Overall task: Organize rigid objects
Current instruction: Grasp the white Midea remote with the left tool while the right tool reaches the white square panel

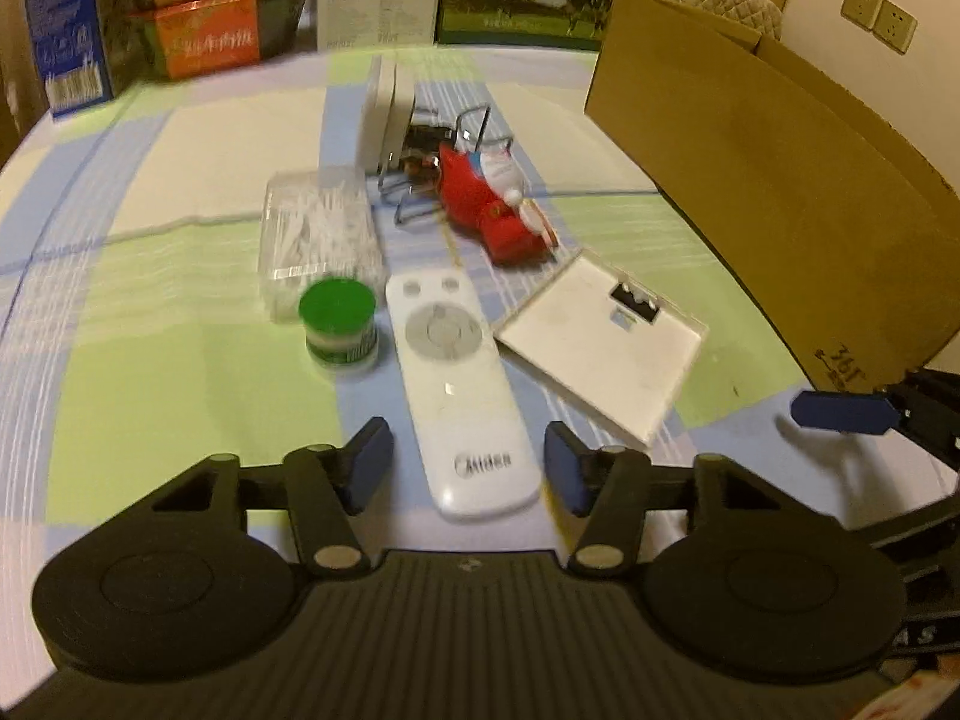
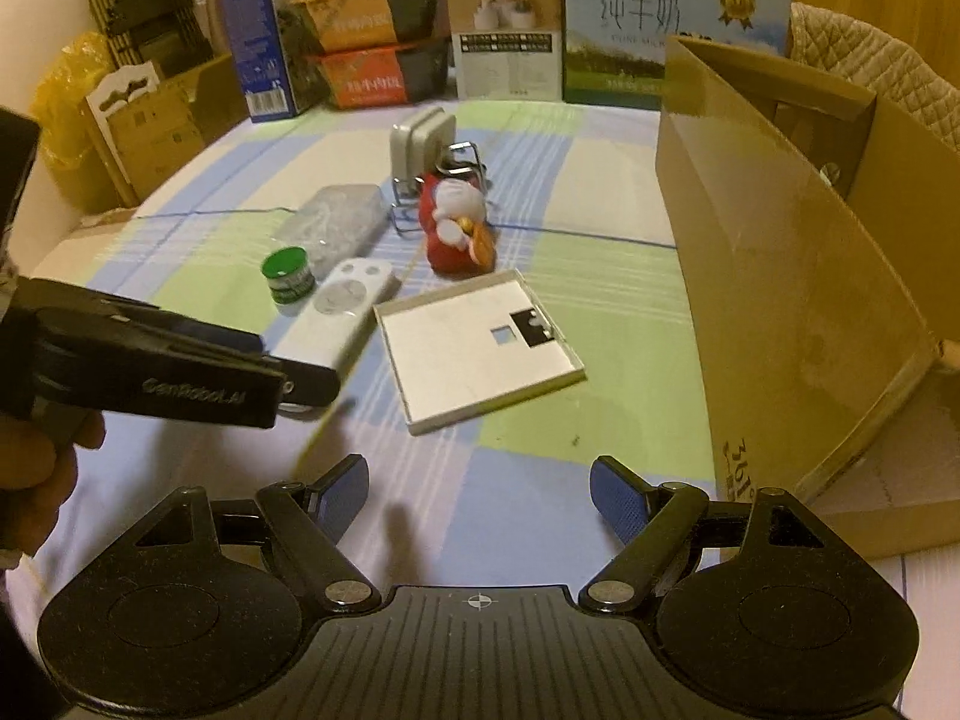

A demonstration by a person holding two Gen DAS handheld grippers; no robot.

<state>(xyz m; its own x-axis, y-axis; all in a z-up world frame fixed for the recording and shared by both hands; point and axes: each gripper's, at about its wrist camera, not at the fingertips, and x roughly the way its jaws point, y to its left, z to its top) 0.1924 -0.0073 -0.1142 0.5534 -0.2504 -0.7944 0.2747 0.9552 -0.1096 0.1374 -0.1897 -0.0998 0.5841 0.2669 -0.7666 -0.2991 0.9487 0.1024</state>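
Note:
A white Midea remote (image 1: 459,387) lies on the checked tablecloth, its near end between the open jaws of my left gripper (image 1: 468,471). The remote also shows in the right wrist view (image 2: 336,315), partly behind the left gripper (image 2: 300,384). Around it lie a green-lidded jar (image 1: 338,324) (image 2: 288,273), a clear box of cotton swabs (image 1: 318,228) (image 2: 345,219), a red toy figure (image 1: 495,204) (image 2: 456,222) and a flat white case (image 1: 603,339) (image 2: 474,351). My right gripper (image 2: 480,501) is open and empty above the cloth; one of its fingertips (image 1: 840,412) shows in the left wrist view.
An open cardboard box (image 1: 780,180) (image 2: 798,276) stands at the right. A white adapter (image 1: 387,114) (image 2: 420,141) and wire clips (image 1: 420,180) lie behind the toy. Printed cartons (image 2: 384,42) line the far edge of the table.

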